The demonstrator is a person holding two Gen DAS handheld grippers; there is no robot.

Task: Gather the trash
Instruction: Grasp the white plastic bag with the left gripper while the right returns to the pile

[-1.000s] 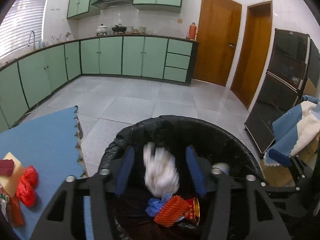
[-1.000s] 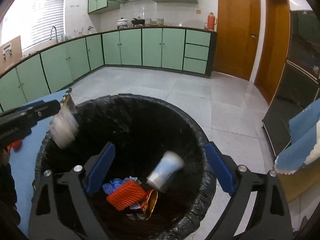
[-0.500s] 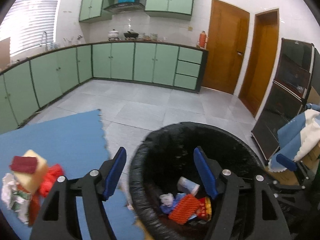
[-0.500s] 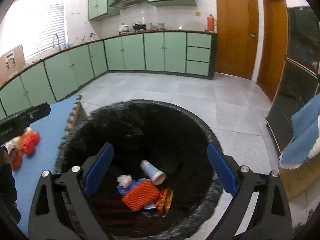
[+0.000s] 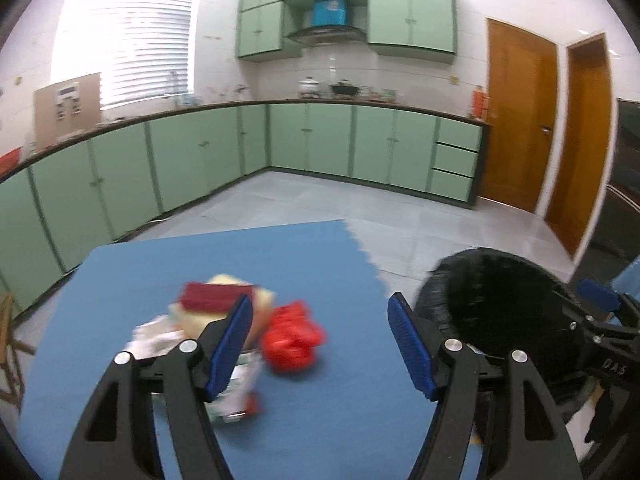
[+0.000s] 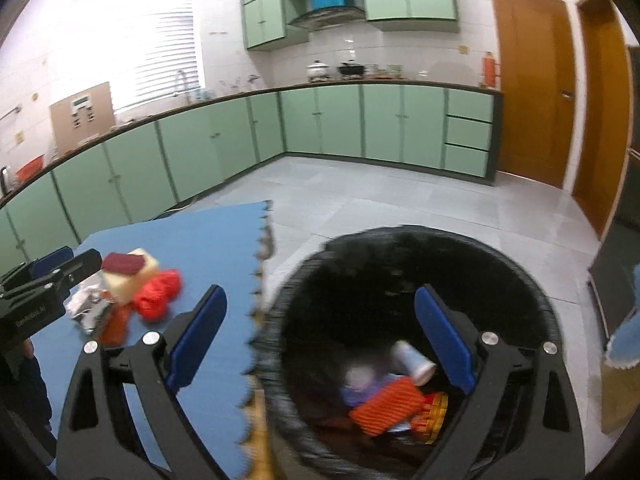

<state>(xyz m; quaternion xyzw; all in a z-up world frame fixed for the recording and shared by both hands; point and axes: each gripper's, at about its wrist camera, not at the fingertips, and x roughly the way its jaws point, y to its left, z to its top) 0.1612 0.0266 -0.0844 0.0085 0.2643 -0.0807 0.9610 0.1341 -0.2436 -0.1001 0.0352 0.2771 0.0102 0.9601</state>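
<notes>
You are reaching for the next piece: your left gripper (image 5: 320, 332), fingers spread and empty, is hovering with the red wrapper (image 5: 293, 336) lying between them on the table (image 5: 224, 256). Your right gripper (image 6: 316, 340), also spread, is hanging over the bin (image 6: 536, 300). Next you'd likely lower and pinch.

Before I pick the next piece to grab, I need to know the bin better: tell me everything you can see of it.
The bin is round, lined with a crinkled black plastic bag folded over its rim. It stands upright on the grey tiled floor, close beside the blue mat's toothed edge. At the bottom lie a white cup on its side, an orange ribbed wrapper, something blue and a red-and-gold pack. The right gripper hangs open above it.
</notes>
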